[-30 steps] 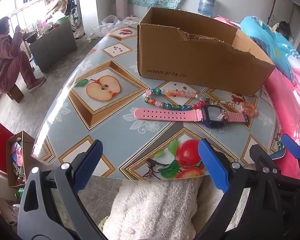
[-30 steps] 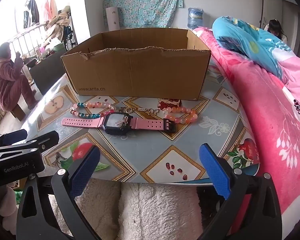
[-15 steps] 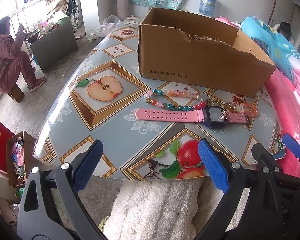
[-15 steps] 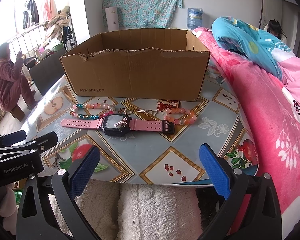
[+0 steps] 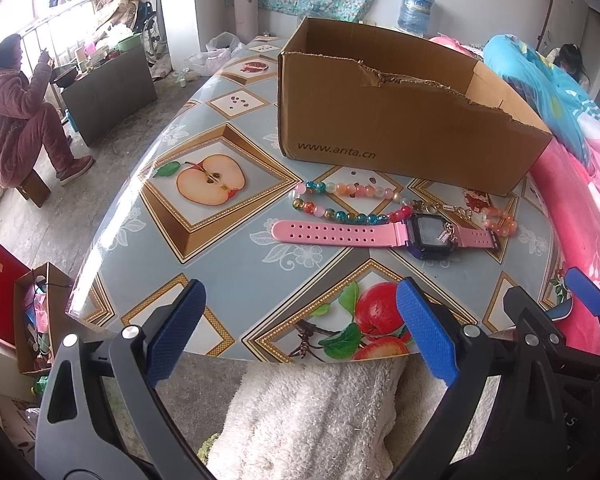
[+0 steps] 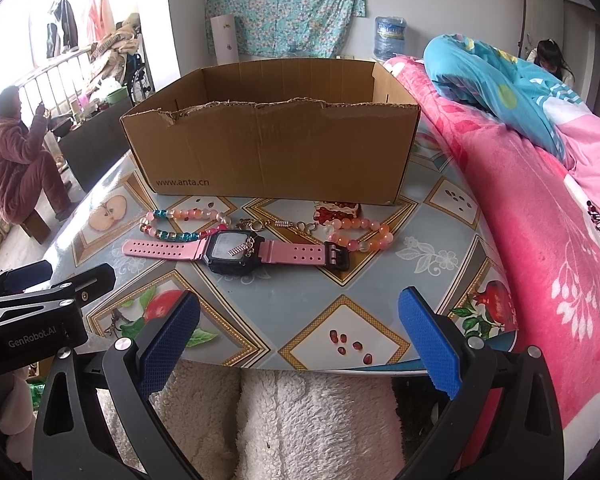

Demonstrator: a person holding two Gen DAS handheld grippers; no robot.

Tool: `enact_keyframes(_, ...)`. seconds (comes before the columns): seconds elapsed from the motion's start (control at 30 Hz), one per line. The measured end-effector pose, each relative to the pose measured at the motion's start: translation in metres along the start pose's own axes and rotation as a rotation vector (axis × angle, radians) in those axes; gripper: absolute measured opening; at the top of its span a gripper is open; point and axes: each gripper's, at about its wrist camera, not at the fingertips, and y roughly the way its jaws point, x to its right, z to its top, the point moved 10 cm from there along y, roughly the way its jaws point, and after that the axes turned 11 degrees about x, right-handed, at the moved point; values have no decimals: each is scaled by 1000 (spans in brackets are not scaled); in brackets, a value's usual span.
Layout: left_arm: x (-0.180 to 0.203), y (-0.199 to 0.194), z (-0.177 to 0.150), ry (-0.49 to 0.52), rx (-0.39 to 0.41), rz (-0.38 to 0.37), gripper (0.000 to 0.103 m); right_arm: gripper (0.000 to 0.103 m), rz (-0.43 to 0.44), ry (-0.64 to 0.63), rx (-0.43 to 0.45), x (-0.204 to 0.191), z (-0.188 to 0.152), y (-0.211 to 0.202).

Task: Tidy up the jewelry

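Note:
A pink-strapped watch (image 5: 384,235) (image 6: 236,251) with a black face lies flat on the fruit-patterned table (image 5: 220,128) (image 6: 380,284). Behind it lie a multicoloured bead bracelet (image 5: 340,202) (image 6: 180,224), a thin metal chain (image 6: 276,224) and an orange-pink bead bracelet (image 5: 500,220) (image 6: 364,236). An open cardboard box (image 5: 400,120) (image 6: 276,148) stands behind them. My left gripper (image 5: 300,332) hangs open at the table's near edge, short of the watch. My right gripper (image 6: 298,334) is open too, at the near edge, with nothing between its fingers.
A pink and blue quilt (image 6: 540,200) borders the table on the right. A white fleecy lap (image 6: 300,420) is below the near edge. A person in a plush suit (image 5: 16,120) sits far left by a dark cabinet (image 5: 108,84). Bags (image 5: 16,300) stand on the floor.
Both views have crept slightly forward toward the table and jewelry. Nothing on the table has moved and both grippers remain open.

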Motion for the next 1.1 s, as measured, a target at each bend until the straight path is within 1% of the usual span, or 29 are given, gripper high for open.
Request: enact_keyframes(1.1, -4, 0, 1, 0, 0, 3, 92, 97, -1, 8, 3, 3, 1, -1)
